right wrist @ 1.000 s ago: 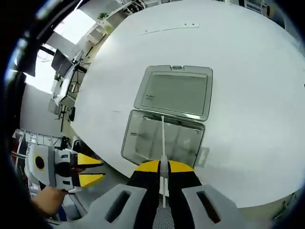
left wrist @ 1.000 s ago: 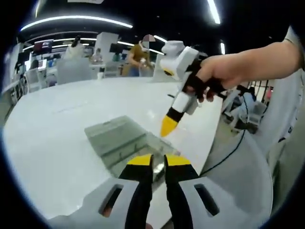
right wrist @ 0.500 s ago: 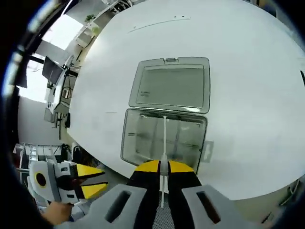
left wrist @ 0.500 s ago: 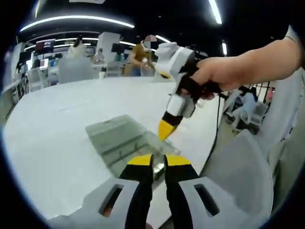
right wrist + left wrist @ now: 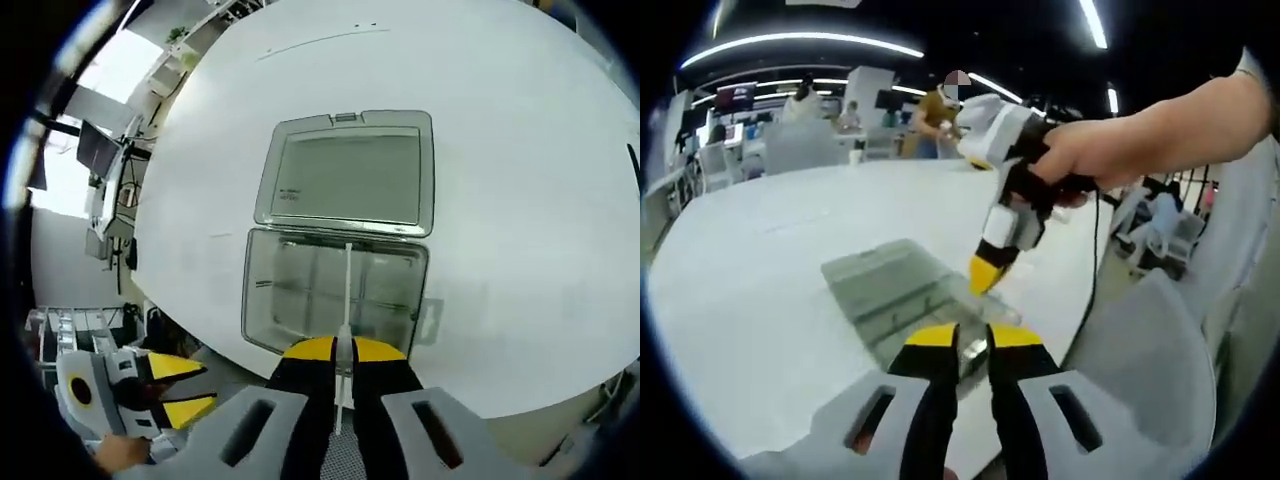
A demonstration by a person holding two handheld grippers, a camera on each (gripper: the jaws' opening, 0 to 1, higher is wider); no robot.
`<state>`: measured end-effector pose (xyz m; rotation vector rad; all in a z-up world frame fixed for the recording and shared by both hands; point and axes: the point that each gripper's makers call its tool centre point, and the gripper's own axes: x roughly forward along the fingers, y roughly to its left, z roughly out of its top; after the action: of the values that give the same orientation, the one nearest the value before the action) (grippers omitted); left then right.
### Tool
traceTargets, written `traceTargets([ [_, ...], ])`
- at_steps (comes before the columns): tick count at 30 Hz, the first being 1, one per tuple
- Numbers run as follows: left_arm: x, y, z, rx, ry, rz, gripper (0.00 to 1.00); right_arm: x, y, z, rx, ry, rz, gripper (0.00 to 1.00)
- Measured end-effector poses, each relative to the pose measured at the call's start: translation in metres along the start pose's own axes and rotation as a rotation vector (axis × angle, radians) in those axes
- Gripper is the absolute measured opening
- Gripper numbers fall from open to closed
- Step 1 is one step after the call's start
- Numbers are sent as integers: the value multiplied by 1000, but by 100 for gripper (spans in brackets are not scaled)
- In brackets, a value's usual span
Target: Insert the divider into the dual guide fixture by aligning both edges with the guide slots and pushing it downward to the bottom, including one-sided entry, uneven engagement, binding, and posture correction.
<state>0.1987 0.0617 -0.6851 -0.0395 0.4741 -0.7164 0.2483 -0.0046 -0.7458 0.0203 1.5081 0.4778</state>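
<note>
A clear plastic box lies on the white table with its lid flung open behind it; thin ribs divide its base. My right gripper is shut on a thin white divider, which reaches forward over the middle of the base. In the left gripper view the same box sits ahead, and the right gripper, held by a hand, points down at its near right corner. My left gripper hovers at the table edge short of the box, jaws slightly apart and holding nothing.
The round white table ends close to the box's front. A grey chair back stands at the right beside the table edge. People and desks are far behind. The left gripper hangs off the table's edge at lower left.
The right gripper has come nearer to the box and tilted more over it, with the divider still in its jaws. The left gripper has hardly moved.
</note>
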Motion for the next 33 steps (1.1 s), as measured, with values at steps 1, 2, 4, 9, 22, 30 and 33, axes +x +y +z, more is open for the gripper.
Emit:
traceTargets([
  [1,0,0,-1,5,5,3,12,1,0,0,6,7,1,0],
  [2,0,0,-2,11,8,8,14,1,-1,0,8,7,1,0],
  [4,0,1,-2,7,12,11,15,3,-1,0,10,11,-2,0],
  [9,-1,2,-6,18,29,18,21,5,1,-2,17,20,-3,0],
  [22,1,-1,-12,23,54,25,40,12,-1,-2,49,38,-9,0],
  [30,2,-4,-14,23,60,23,43,17,-4,3,57,37,-6,0],
  [33,2,-4,-16,20,64,25,43,19,-7,5,63,40,-12,0],
])
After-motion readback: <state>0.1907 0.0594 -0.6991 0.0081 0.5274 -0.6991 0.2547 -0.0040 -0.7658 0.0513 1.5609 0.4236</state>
